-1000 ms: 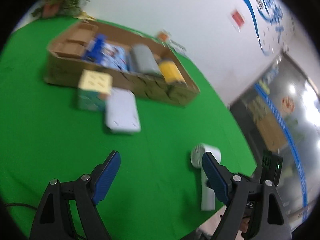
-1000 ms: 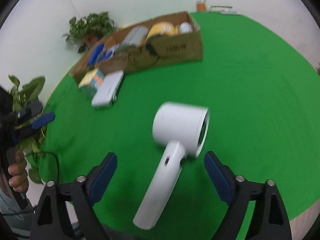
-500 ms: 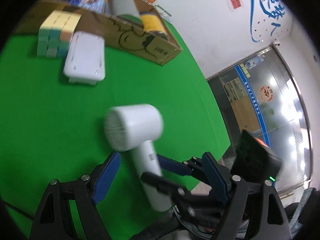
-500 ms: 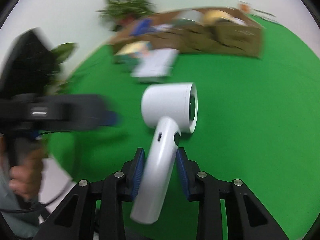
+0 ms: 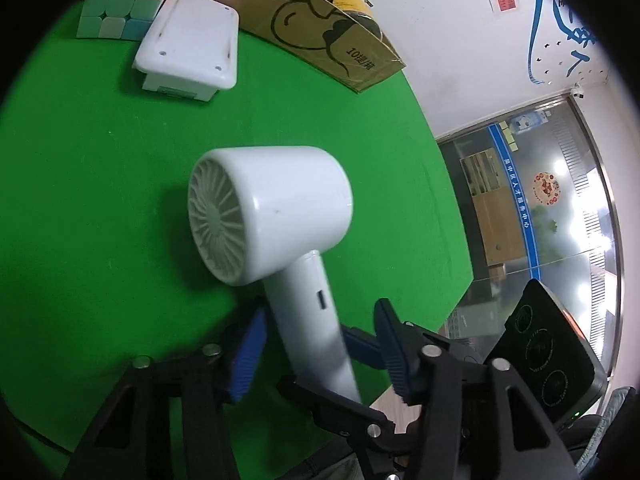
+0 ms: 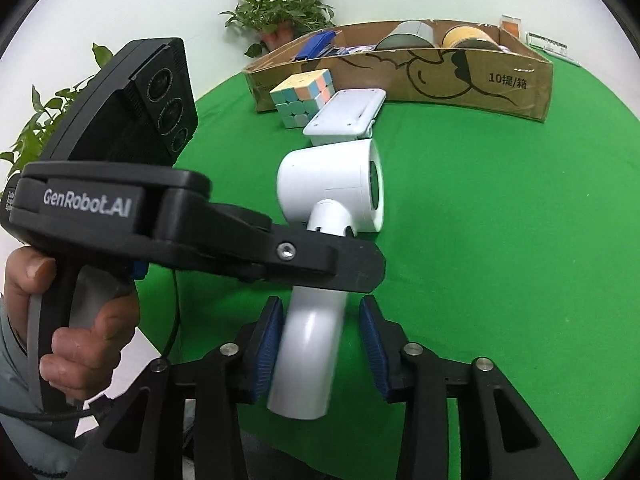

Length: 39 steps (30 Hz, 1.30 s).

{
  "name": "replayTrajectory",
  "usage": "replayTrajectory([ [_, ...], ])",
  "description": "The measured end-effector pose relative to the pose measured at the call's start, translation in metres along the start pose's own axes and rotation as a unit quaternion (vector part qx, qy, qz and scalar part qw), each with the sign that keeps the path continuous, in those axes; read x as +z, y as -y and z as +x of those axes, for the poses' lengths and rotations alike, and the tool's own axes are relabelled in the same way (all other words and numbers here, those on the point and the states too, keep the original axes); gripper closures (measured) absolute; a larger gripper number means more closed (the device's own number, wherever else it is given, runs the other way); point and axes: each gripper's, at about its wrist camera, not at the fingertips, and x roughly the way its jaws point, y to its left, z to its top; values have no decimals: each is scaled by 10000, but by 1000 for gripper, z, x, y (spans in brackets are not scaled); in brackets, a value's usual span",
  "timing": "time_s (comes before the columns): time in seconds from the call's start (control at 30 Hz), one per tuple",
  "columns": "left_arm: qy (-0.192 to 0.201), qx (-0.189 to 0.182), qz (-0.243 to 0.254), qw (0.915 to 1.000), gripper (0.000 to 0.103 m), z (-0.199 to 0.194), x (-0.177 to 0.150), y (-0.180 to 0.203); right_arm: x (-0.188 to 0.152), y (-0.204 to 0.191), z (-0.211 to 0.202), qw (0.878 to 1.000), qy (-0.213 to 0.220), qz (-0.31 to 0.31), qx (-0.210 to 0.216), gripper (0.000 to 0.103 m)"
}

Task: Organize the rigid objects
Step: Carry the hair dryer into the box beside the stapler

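Observation:
A white hair dryer (image 5: 272,208) lies on the green cloth, its handle pointing back toward both grippers. My left gripper (image 5: 320,348) straddles the handle with its jaws closing. Its left pad is near the handle and its right pad stands apart from it. In the right wrist view the dryer (image 6: 332,184) has its handle between the blue pads of my right gripper (image 6: 320,344), whose jaws are opening. Its left pad touches the handle and a strip of green shows at the right pad. A left gripper finger (image 6: 320,260) crosses over the handle.
A cardboard box (image 6: 440,76) with several items stands at the back. A pastel puzzle cube (image 6: 304,92) and a white plastic case (image 6: 348,114) lie in front of it. Potted plants (image 6: 280,12) stand behind. A person's hand (image 6: 80,340) holds the left gripper at the table's near edge.
My left gripper came down over the dryer's handle and its jaws narrowed around it. My right gripper closed on the handle, then slackened slightly.

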Motion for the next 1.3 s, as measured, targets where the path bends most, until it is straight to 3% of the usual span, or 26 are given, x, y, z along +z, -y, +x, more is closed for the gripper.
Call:
replayTrajectory([
  [0.1, 26, 116, 15, 9999, 68, -2, -2, -3, 0, -2, 0, 9999, 22, -60, -150, 70],
  [0.27, 165, 184, 87, 9997, 69, -8, -3, -1, 8, -3, 5, 9996, 78, -48, -256, 74],
  [0.43, 561, 228, 415, 9973, 69, -35, 6, 18, 25, -11, -13, 9982, 514, -166, -277, 74],
  [0.63, 1115, 466, 1021, 9874, 69, -71, 39, 57, 76, -21, -42, 9913, 1181, -334, -482, 75],
  [0.93, 1649, 457, 1519, 9735, 70, -116, 113, 92, 172, -23, -60, 9811, 1791, -416, -603, 75],
  [1.1, 1697, 446, 1573, 9718, 70, -125, 153, 93, 217, -18, -53, 9799, 1863, -371, -607, 75],
  [1.3, 1554, 316, 1407, 9773, 70, -124, 205, 73, 276, -2, -22, 9836, 1709, -177, -545, 75],
])
